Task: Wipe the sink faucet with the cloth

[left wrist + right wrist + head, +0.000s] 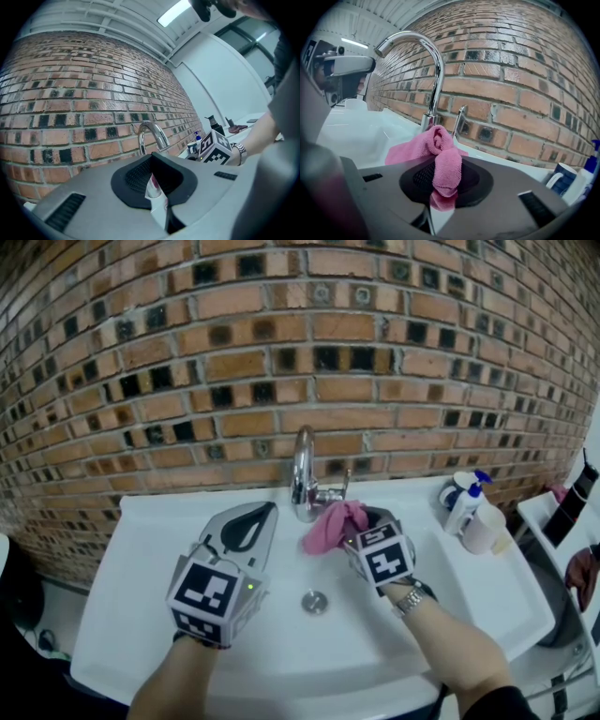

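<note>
The right gripper (367,529) sits at centre frame in the head view, jaws clamped on the pink cloth (331,526). In the right gripper view the cloth (441,157) bunches up out of the jaws and reaches the base of the faucet (435,75) (actual contact cannot be confirmed). The faucet (302,474) stands at the rear centre of the white sink (131,606), against the brick wall (281,352). The left gripper (251,521) is left of centre above the basin, jaws together and empty. The drain (314,601) lies between the two grippers. A spray bottle (466,504) and a cup (484,529) stand on the rim at right.
</note>
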{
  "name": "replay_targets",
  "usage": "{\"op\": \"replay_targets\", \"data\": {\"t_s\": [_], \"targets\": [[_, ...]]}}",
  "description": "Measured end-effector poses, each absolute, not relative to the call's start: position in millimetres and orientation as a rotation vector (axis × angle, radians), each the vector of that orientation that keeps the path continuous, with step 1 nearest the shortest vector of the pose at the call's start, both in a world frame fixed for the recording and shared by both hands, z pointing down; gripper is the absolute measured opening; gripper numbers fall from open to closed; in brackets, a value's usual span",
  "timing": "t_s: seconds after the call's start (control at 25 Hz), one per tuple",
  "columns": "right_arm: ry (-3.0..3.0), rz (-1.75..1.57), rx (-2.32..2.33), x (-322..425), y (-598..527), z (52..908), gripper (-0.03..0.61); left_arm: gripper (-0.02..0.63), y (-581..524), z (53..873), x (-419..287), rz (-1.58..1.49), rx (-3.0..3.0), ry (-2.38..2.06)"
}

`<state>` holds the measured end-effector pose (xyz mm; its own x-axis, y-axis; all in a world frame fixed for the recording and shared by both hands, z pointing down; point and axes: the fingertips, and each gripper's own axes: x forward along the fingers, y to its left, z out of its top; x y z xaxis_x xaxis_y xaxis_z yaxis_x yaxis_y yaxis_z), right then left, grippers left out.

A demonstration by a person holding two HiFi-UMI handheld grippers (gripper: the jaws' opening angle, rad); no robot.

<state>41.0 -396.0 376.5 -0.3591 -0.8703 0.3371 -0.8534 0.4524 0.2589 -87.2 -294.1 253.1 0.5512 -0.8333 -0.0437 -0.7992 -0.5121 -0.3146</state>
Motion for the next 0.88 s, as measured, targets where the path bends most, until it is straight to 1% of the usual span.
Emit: {"op": "replay_targets", "data": {"t_s": [0.24, 0.88], "targets": [[-2.272, -0.036, 1.519, 57.6, -406.9, 368.9, 0.064, 0.003, -295.6, 257.8, -87.4, -0.178, -2.492, 1.358], [-2.318, -0.046, 1.567, 60.4, -427.5, 347.6, 0.063, 0.003, -299.5, 263.4, -90.8, -0.204, -2.492, 1.384]]}}
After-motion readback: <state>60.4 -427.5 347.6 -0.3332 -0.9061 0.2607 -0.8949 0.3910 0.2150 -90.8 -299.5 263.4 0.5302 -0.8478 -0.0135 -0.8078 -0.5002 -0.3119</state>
